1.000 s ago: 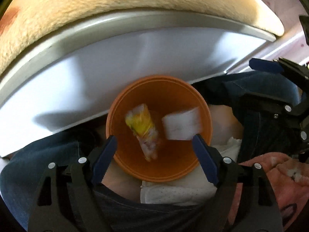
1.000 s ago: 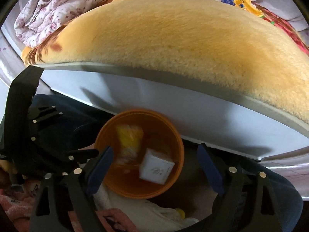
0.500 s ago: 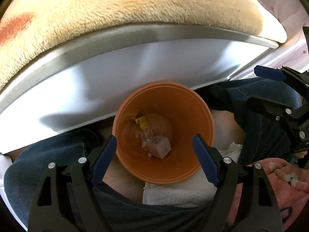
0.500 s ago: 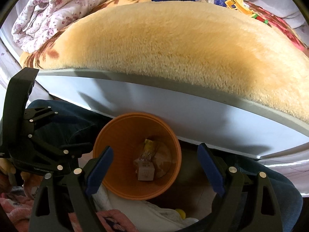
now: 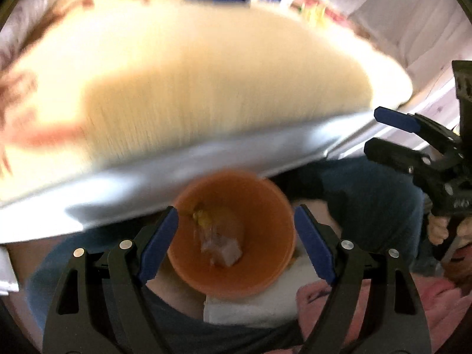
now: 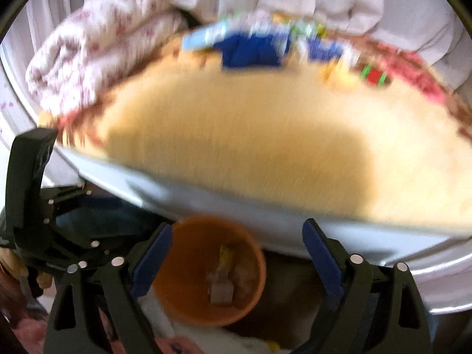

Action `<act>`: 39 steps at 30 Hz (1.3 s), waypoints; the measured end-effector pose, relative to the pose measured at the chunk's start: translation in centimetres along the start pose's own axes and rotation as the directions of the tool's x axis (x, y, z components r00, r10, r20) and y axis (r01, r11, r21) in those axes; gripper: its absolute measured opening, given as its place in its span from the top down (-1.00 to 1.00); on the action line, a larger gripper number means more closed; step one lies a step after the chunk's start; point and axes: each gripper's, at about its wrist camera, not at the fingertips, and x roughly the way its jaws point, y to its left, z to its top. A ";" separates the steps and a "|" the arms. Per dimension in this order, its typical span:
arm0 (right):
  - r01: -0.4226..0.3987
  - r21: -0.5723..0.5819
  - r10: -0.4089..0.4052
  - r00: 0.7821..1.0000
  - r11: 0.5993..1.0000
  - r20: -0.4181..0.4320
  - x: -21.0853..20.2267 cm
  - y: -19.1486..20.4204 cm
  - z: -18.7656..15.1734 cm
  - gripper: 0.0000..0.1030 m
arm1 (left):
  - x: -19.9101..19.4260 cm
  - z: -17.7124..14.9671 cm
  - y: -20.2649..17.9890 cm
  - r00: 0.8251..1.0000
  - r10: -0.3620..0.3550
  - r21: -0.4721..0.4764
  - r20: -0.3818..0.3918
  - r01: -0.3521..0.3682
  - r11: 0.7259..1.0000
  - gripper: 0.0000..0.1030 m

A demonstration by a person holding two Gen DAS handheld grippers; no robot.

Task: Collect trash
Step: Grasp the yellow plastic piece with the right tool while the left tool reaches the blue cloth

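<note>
An orange bin (image 5: 265, 206) stands on the floor below the bed edge; it also shows in the right wrist view (image 6: 188, 244). A yellow wrapper (image 5: 203, 218) and a pale box (image 5: 224, 249) lie at its bottom. My left gripper (image 5: 236, 240) is open and empty above the bin. My right gripper (image 6: 236, 258) is open and empty, also above the bin. Blurred packets (image 6: 324, 50) and a blue cloth (image 6: 250, 50) lie far back on the yellow blanket (image 6: 250, 135).
The white bed frame (image 6: 295, 221) runs just behind the bin. A rolled floral quilt (image 6: 88, 59) lies at the back left of the bed. Jeans-clad legs (image 5: 368, 200) and white cloth (image 5: 250, 303) surround the bin. Both views are motion-blurred.
The box and wrapper fell and settled at the bin's bottom. Both grippers have since tilted upward, bringing the bed top and far items into view.
</note>
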 end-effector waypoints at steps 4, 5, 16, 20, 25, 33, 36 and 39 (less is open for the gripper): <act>0.087 0.018 -0.089 0.986 0.996 0.140 -2.2 -2.0 3.3 -0.83 | -3.4 2.4 -0.4 0.993 -0.002 0.012 0.121 0.000 1.000 -0.74; 0.101 0.027 -0.104 0.981 0.995 0.164 -2.5 -2.6 4.0 -0.84 | -4.1 3.1 -0.5 0.988 0.004 0.018 0.154 -0.007 1.000 -0.75; 0.208 0.089 -0.223 0.950 0.974 0.219 1.9 -7.4 11.1 -0.84 | -4.4 9.9 0.1 0.967 0.041 -0.009 0.251 -0.040 0.999 -0.76; 0.222 0.103 -0.238 0.954 0.970 0.182 4.4 -8.7 12.3 -0.84 | -3.2 11.5 0.6 0.969 0.040 -0.027 0.243 -0.035 0.999 -0.76; 0.236 0.105 -0.247 0.963 0.966 0.110 7.3 -10.0 13.2 -0.55 | -1.6 13.5 1.6 0.971 0.047 -0.057 0.235 -0.034 0.998 -0.76; 0.204 0.108 -0.216 0.970 0.973 0.115 6.8 -10.2 12.8 -0.09 | 0.2 16.0 3.1 0.971 0.036 -0.121 0.236 -0.008 0.993 -0.76; 0.199 0.098 -0.211 0.969 0.975 0.127 5.8 -9.8 12.7 -0.09 | 0.8 16.7 3.4 0.971 0.032 -0.137 0.235 0.000 0.991 -0.76; 0.183 0.098 -0.196 0.969 0.978 0.147 4.6 -9.6 12.6 -0.09 | 1.2 17.3 3.5 0.971 0.029 -0.144 0.236 0.006 0.990 -0.76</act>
